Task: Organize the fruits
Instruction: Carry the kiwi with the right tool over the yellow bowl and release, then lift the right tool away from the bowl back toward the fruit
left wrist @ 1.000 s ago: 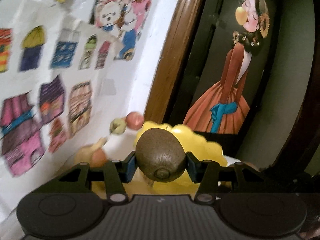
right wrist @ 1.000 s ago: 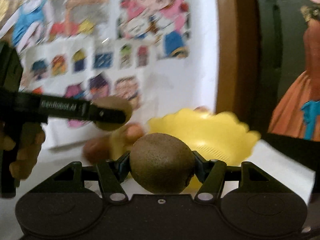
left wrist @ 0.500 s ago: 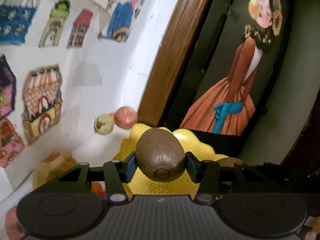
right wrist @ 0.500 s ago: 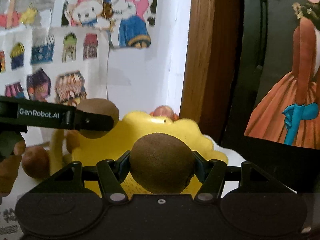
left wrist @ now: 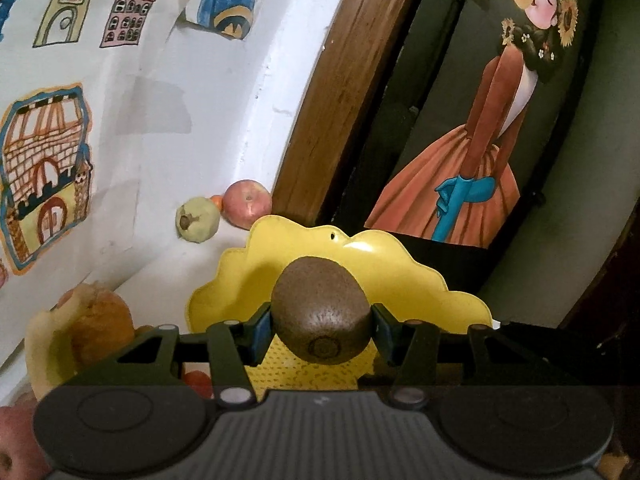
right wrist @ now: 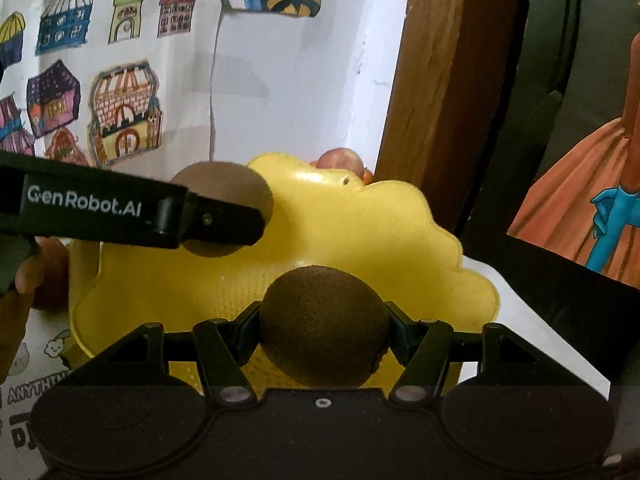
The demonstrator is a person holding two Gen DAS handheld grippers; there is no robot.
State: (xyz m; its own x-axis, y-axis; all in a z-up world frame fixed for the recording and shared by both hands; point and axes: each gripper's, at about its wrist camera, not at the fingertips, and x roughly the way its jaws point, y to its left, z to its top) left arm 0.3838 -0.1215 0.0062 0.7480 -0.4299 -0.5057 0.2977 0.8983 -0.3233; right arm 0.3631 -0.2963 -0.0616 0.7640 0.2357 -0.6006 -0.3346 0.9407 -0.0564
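Left gripper (left wrist: pixel 321 326) clamped on kiwi (left wrist: pixel 321 316); right gripper (right wrist: pixel 323 332) clamped on second kiwi (right wrist: pixel 323 330), hiding yellow basket (right wrist: pixel 400 240) floor at frame centre; fruit at lower left cut off.

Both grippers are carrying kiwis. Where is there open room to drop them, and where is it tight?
The yellow basket looks free inside: its perforated floor shows bare below the left kiwi and behind the right kiwi. It is crowded outside the left rim, with piled fruit, and behind the far rim, with an apple and green fruit against the wall.

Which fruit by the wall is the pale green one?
The left of the pair, the pale green fruit; the apple beside it is red.
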